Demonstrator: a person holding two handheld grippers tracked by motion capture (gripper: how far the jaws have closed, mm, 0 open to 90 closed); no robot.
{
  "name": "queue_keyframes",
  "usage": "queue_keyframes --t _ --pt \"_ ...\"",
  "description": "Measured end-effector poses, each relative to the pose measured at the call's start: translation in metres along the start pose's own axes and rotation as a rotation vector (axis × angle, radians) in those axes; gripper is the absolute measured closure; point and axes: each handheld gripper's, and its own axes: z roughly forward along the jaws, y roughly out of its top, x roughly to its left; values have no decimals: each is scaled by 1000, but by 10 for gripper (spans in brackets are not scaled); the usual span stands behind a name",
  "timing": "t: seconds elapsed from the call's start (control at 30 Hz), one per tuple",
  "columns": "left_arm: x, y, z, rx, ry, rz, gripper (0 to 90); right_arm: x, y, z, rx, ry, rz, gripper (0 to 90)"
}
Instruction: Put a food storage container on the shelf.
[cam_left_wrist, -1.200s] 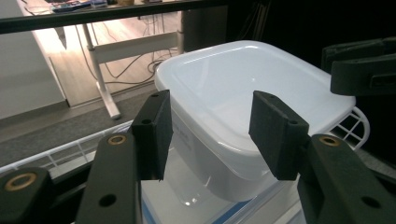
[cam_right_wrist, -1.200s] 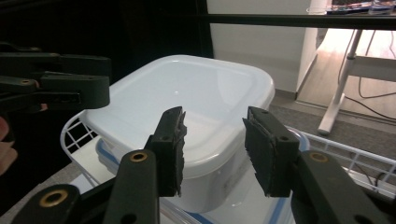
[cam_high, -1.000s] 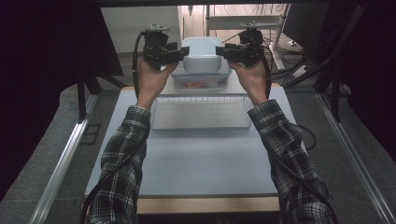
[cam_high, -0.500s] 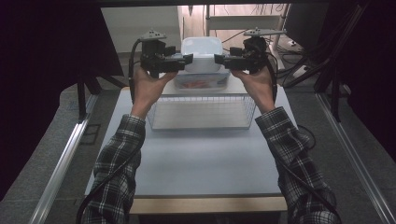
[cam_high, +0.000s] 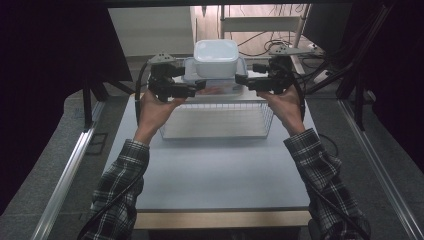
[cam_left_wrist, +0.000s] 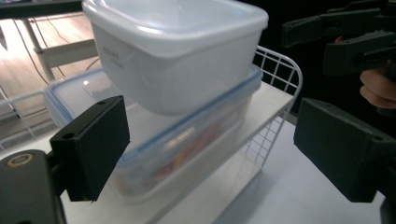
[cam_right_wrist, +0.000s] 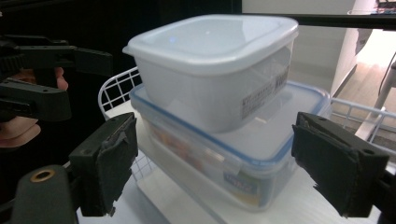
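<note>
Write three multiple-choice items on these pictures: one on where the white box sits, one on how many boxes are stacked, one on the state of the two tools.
1. Where is the white box?
A. on the lidded clear box
B. on the bare table
C. on the floor

2. How many boxes are stacked on the wire rack?
A. one
B. two
C. four

3. How do the left tool and right tool stand?
A. both clamped on the white box
B. both open
C. one holds a lid

Answers: 1 A, the white box rests on the blue-edged lid. 2 B, both gripper views show two. 3 B, the jaws stand apart from the boxes, having just been opening.
</note>
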Motion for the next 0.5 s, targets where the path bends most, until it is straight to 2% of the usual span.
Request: queue_keyframes --t 0.1,0.2,0.5 --pt "-1 -8 -3 7 -29 -3 91 1 -7 -3 4 7 -5 131" --pt "-3 -14 -6 12 -25 8 85 2 -14 -5 11 -1 -23 124" --pt "-9 -30 -13 21 -36 26 73 5 -30 -9 15 13 -19 116"
